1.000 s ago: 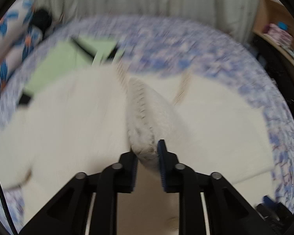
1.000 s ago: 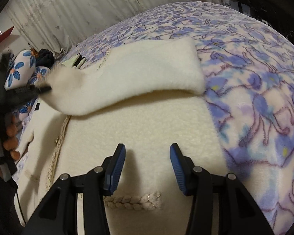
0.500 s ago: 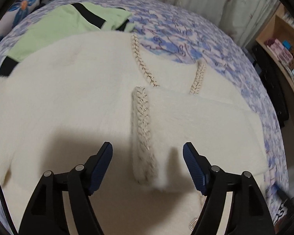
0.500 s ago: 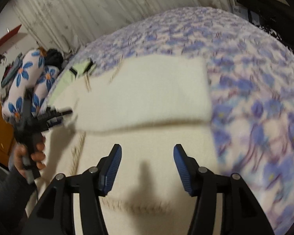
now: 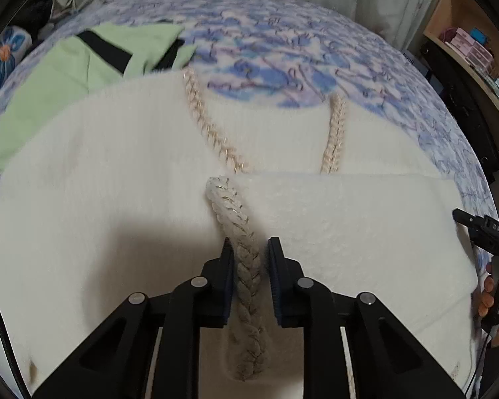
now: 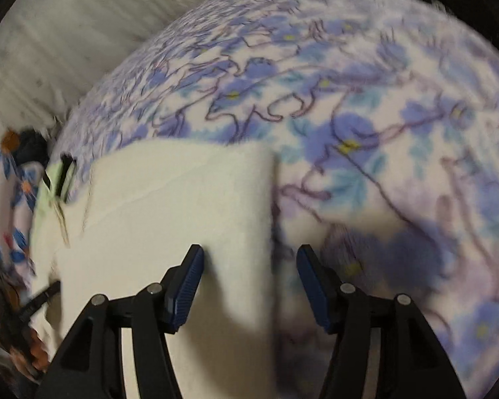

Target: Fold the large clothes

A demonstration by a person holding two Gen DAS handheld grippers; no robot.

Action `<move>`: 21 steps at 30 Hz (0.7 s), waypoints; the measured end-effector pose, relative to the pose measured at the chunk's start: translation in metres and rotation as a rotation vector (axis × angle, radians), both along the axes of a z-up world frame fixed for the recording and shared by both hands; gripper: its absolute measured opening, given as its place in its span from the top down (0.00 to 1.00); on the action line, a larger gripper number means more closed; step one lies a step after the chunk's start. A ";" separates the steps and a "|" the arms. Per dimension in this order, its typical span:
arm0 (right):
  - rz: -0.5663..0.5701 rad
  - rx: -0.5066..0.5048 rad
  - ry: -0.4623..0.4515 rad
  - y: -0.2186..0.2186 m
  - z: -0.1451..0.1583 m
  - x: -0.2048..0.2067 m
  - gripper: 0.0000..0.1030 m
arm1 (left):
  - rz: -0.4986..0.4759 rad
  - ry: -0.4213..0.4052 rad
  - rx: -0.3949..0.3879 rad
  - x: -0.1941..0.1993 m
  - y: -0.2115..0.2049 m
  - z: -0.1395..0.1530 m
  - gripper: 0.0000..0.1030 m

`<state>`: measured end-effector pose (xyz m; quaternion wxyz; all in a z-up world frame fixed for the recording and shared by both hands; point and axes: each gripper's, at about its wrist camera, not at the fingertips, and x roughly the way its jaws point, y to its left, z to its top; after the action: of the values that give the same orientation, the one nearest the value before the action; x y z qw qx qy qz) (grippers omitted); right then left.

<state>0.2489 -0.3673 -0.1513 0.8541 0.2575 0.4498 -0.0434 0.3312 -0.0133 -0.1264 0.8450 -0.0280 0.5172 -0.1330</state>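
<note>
One floral blanket covers the bed, and on it lies one cream fleece jacket, spread wide across the view with its collar toward the far curtains, one sleeve folded crosswise over the chest, braided trim along its edges; a single green garment lies beside it. The left gripper has just been closing, its jaws nearly together around the sleeve's braided cuff. The right gripper stands half open and empty over the jacket's edge.

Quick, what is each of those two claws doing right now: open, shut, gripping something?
Left gripper: jaws just closed on the braided cuff of the cream sweater.
Right gripper: open, empty.
</note>
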 end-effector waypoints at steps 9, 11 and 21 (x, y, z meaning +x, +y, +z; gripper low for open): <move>0.012 -0.172 -0.018 0.024 0.008 0.007 0.84 | 0.029 -0.084 0.048 0.003 0.000 0.005 0.85; 0.010 -0.196 -0.008 0.024 0.007 0.006 0.78 | 0.047 -0.056 0.064 0.004 0.002 -0.004 0.78; 0.077 -0.325 -0.103 0.079 0.064 -0.033 0.70 | 0.049 -0.080 -0.041 -0.023 0.021 0.039 0.77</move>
<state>0.2154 -0.2882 -0.0869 0.9074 0.1005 0.4021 -0.0696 0.3081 0.0077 -0.0874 0.8673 -0.0527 0.4792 -0.1241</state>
